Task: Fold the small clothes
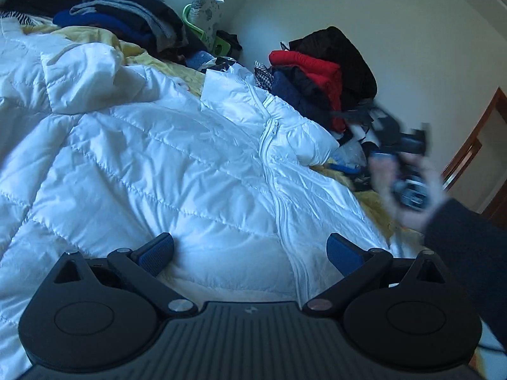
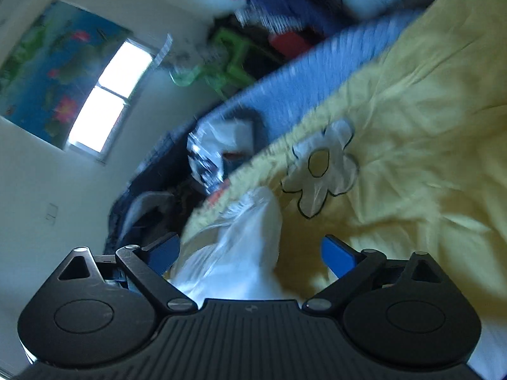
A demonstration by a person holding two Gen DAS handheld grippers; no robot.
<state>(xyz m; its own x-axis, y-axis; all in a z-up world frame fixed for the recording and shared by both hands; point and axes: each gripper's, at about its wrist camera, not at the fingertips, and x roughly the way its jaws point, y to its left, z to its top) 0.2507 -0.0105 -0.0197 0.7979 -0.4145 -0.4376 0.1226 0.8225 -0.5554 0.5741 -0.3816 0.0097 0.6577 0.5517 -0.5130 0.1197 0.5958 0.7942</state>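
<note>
The white quilted jacket point(image 1: 177, 158) lies spread across the bed, front up, with its zipper point(image 1: 275, 171) running down the middle and the collar end toward the far wall. It covers most of the yellow bedspread point(image 1: 374, 196), which shows only along the jacket's right edge and behind its upper part. One puffy fold of the jacket point(image 1: 85, 76), sleeve or hood I cannot tell, is bunched up at the upper left.

The left tongs point(image 1: 250, 250) hover just over the lower part of the jacket, their 2 blue pads point(image 1: 158, 250) set wide apart with nothing between them but the fabric lying beneath. The zipper passes between the pads, closer to the right one.

In the left wrist view the right tongs point(image 1: 412, 158) appear as a blur past the jacket's right edge, carried by a hand point(image 1: 408, 196) in a dark sleeve point(image 1: 469, 247). Their own camera shows the right tongs point(image 2: 250, 251) with the pads point(image 2: 337, 253) wide too. A strip of white fabric point(image 2: 244, 240) lies in the gap between them, touching neither pad as far as the blurred picture shows. Beyond it the yellow bedspread point(image 2: 427, 110) carries a white flower patch point(image 2: 320, 167).

A pile of dark and blue clothes point(image 1: 126, 15) sits at the far left of the bed, and a second heap with a red garment point(image 1: 313, 72) stands against the wall. A window point(image 2: 107, 95) and a blue floral picture point(image 2: 47, 69) are on the wall.
</note>
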